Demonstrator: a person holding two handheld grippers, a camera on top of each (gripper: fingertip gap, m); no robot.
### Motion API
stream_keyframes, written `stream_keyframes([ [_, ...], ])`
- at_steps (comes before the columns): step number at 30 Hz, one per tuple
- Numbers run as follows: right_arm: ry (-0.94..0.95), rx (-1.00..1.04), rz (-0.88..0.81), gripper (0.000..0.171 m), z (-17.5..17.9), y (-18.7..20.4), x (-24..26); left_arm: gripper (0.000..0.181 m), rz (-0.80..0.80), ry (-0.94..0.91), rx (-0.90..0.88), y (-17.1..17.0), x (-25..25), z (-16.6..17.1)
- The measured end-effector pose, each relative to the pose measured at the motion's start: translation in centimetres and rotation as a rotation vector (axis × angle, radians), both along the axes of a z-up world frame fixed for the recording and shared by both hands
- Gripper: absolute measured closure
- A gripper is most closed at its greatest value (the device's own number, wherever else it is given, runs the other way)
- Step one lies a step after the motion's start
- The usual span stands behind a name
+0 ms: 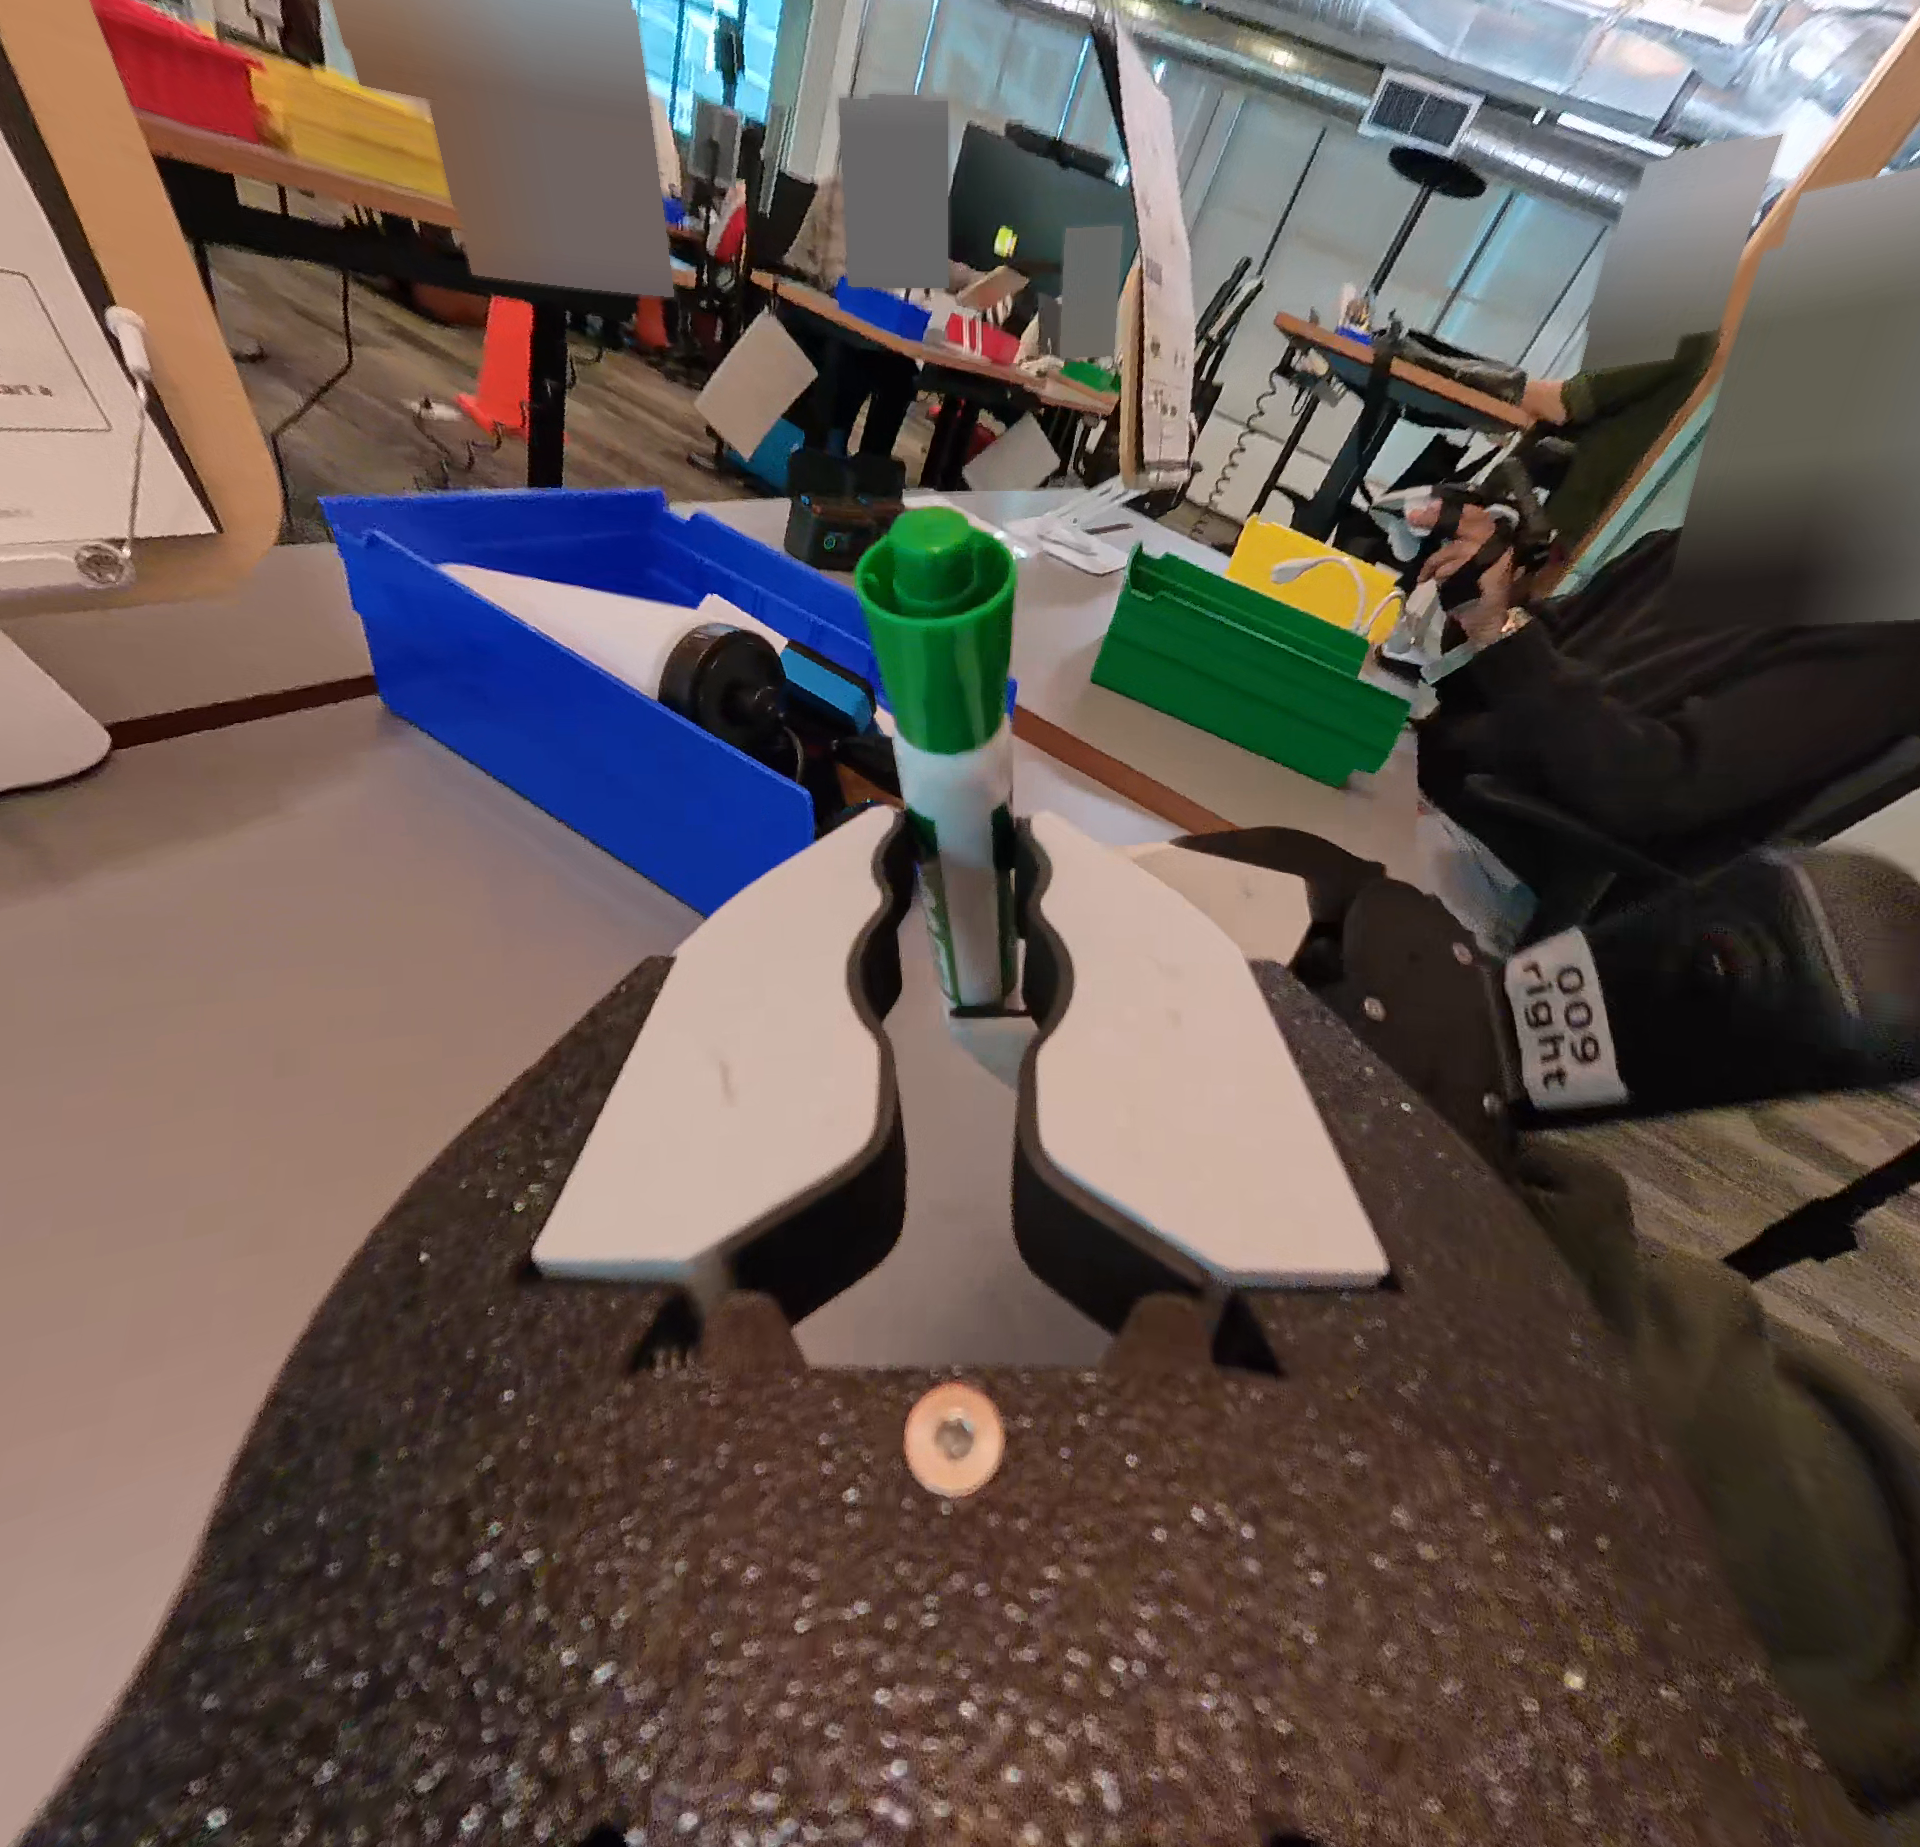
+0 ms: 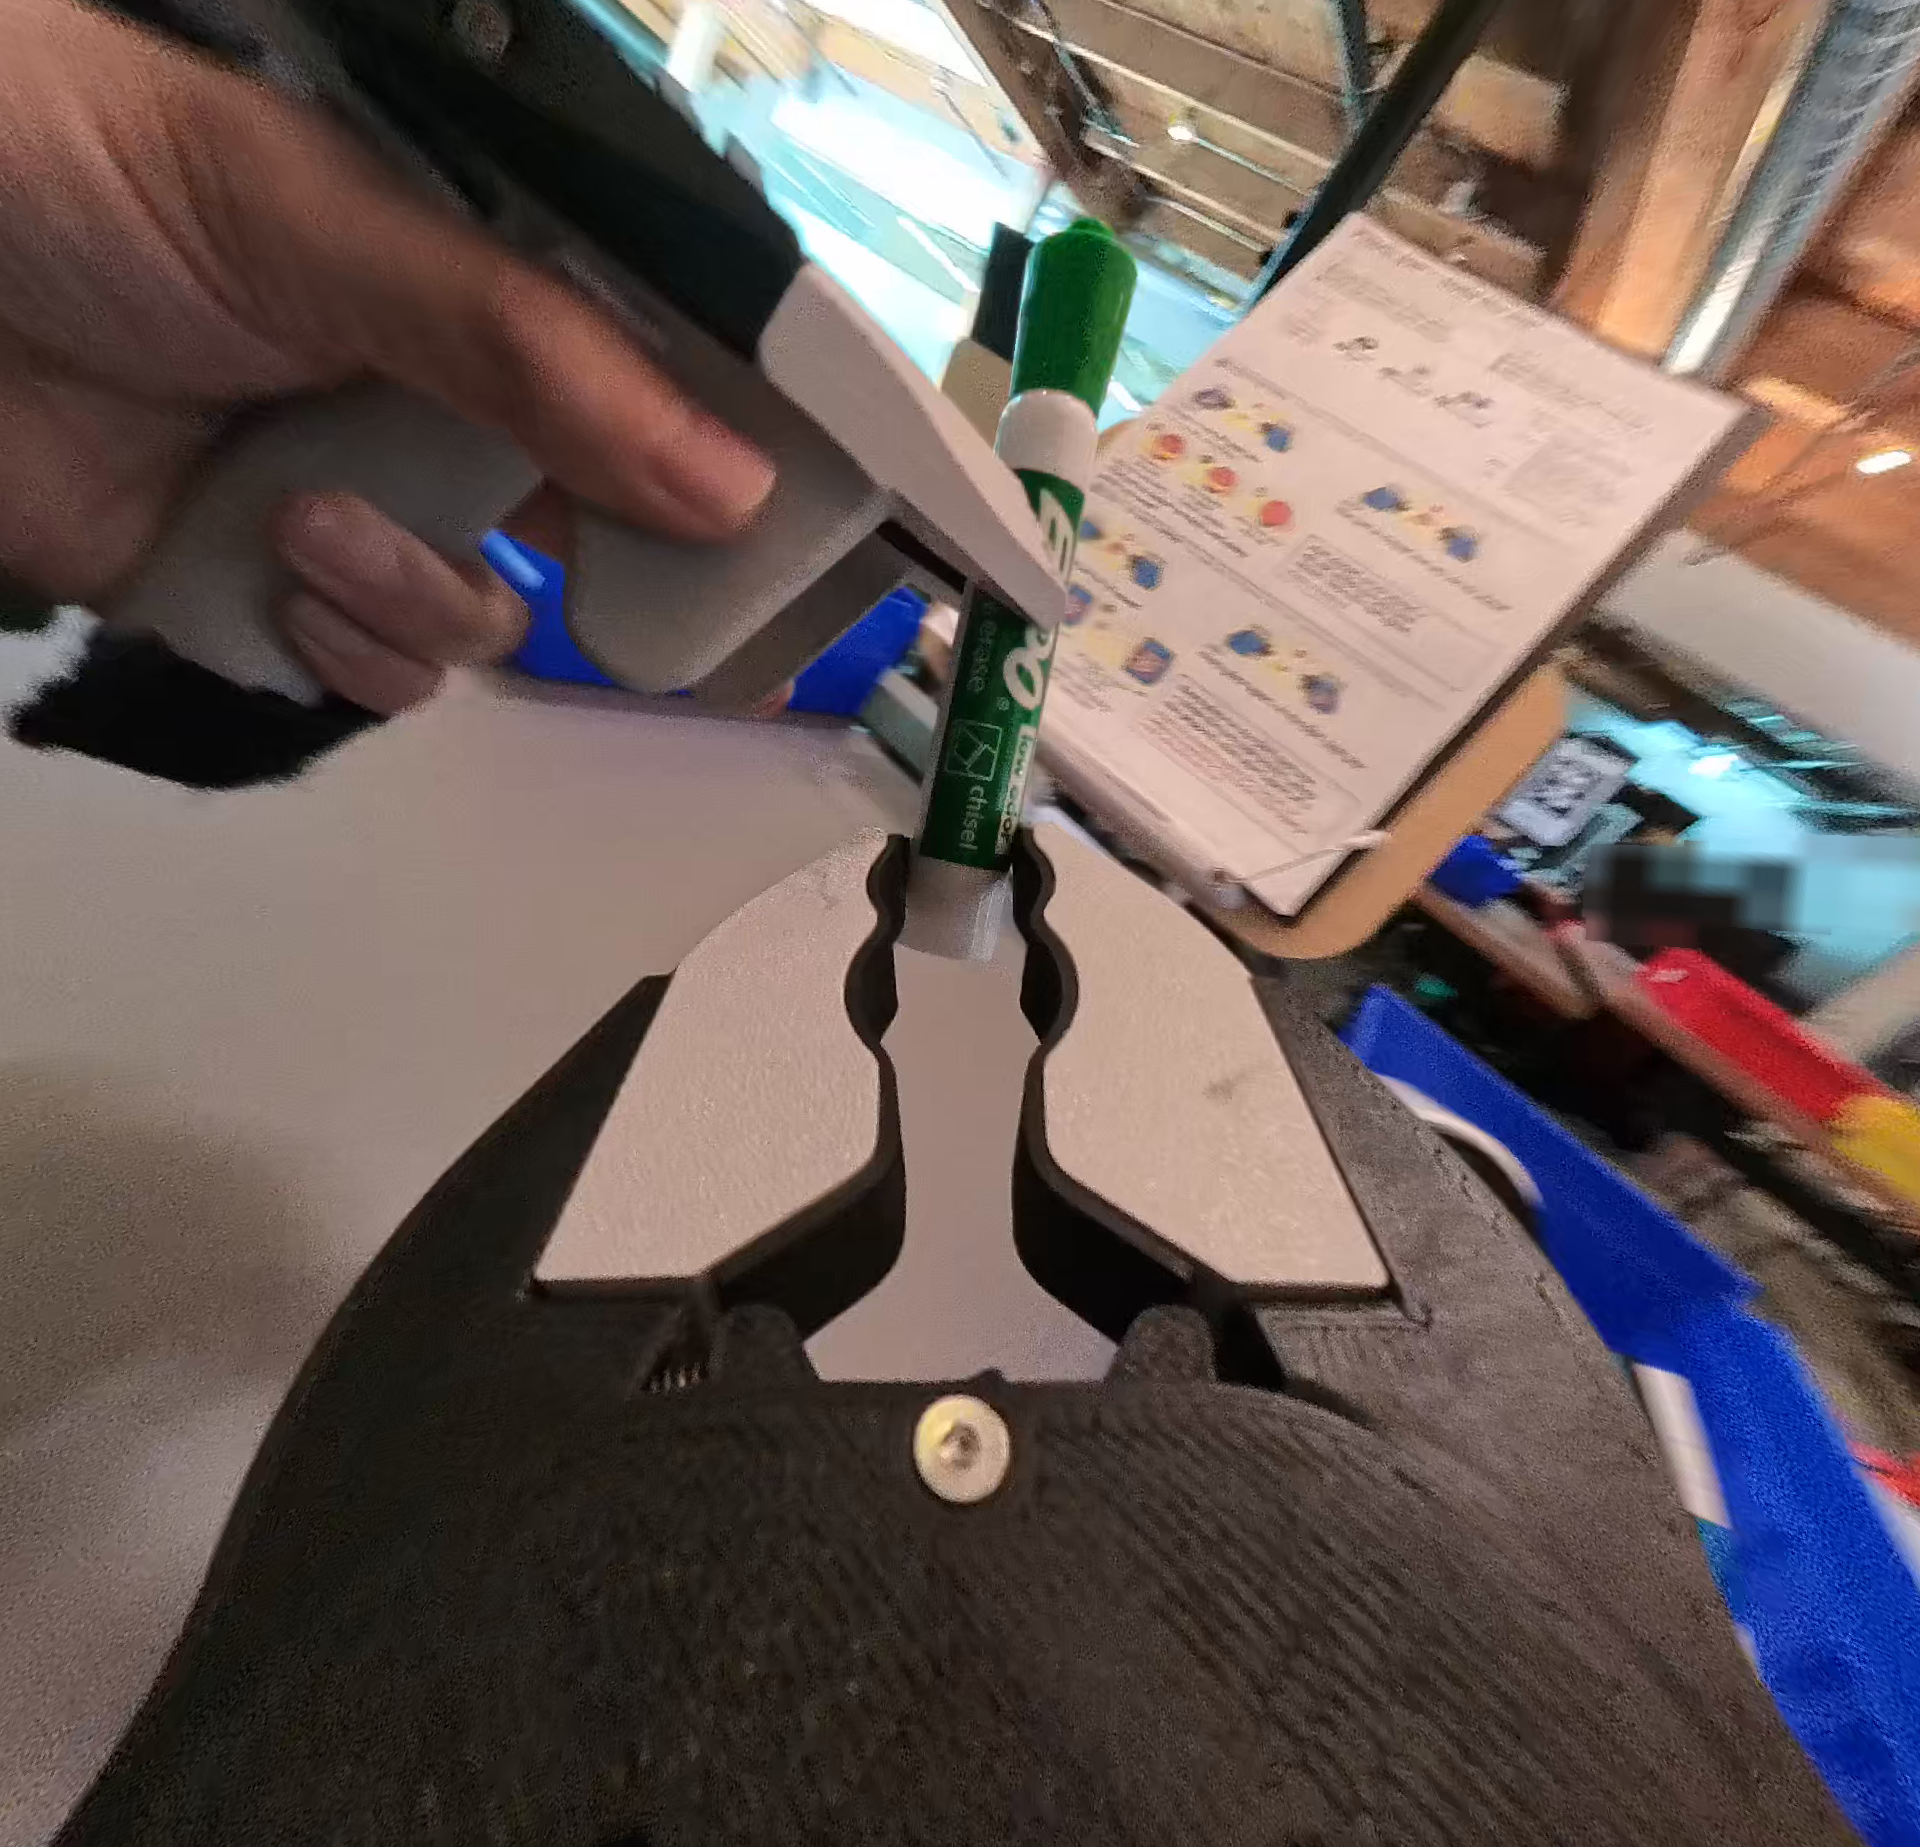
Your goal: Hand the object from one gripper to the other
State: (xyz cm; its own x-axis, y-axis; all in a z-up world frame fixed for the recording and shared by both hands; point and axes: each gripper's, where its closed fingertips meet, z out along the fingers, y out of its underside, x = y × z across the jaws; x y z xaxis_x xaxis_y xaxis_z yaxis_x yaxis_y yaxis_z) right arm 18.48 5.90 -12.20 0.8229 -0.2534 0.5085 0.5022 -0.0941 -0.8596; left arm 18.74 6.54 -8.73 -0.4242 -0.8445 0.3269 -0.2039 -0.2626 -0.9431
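A green dry-erase marker (image 1: 940, 644) stands upright above the grey table, cap end up. My left gripper (image 1: 961, 862) is shut on its white and green barrel. In the right wrist view the marker (image 2: 1065, 343) has its lower white end between the tips of my right gripper (image 2: 956, 888), which is shut on it. The left gripper (image 2: 1023, 566), held by a hand (image 2: 260, 322), clamps the barrel higher up, from the left. In the left wrist view the right gripper (image 1: 1236, 883) comes in from the right, with its tips hidden behind my left finger.
A blue bin (image 1: 582, 717) holding a white roll and dark parts stands on the grey table (image 1: 260, 966) just behind the marker. A green bin (image 1: 1236, 675) and a yellow one lie farther right. A printed sheet on a board (image 2: 1351, 550) leans nearby. A person in black (image 1: 1662, 675) sits at the right. My hands' fingertips stand some 4 cm from each other.
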Motion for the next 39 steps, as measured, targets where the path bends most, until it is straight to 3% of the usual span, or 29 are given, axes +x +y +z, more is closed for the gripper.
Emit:
stream_keyframes([
  [3,0.166,0.007,0.152,0.152,-0.3,0.7,-1.5,0.163,-0.013,-0.04,-0.049,0.3,-1.3,-0.1],
  [7,0.342,-0.011,0.357,0.152,-1.0,1.7,-3.6,0.163,-0.011,-0.081,0.058,0.9,-3.2,-0.7],
  [12,0.449,0.004,0.489,0.152,-0.6,2.4,-5.0,0.163,-0.033,-0.165,0.051,1.2,-4.2,-0.1],
  [15,0.578,0.052,0.609,0.152,0.2,2.6,-5.7,0.153,-0.07,-0.222,0.046,1.1,-5.0,0.5],
  [23,0.815,0.129,0.775,0.152,0.7,1.6,-5.7,0.15,-0.17,-0.266,0.094,0.2,-5.7,-0.7],
  [28,0.719,-0.074,0.842,0.152,-1.1,0.4,-7.4,0.148,-0.211,-0.26,0.095,0.0,-5.6,-0.8],
  [33,0.743,-0.171,0.942,0.152,-2.1,-0.7,-9.1,0.148,-0.418,-0.301,0.054,-1.7,-7.9,-0.6],
  [34,0.737,-0.184,0.963,0.152,-2.2,-1.0,-9.5,0.155,-0.434,-0.299,0.062,-1.9,-8.1,-0.8],
  [36,0.712,-0.18,0.891,0.153,-2.4,-0.4,-8.9,0.162,-0.392,-0.284,0.085,-1.5,-7.6,-0.9],
  [39,0.629,-0.087,0.666,0.149,-1.9,0.9,-6.2,0.162,-0.183,-0.237,0.074,0.5,-5.5,-0.5],
])
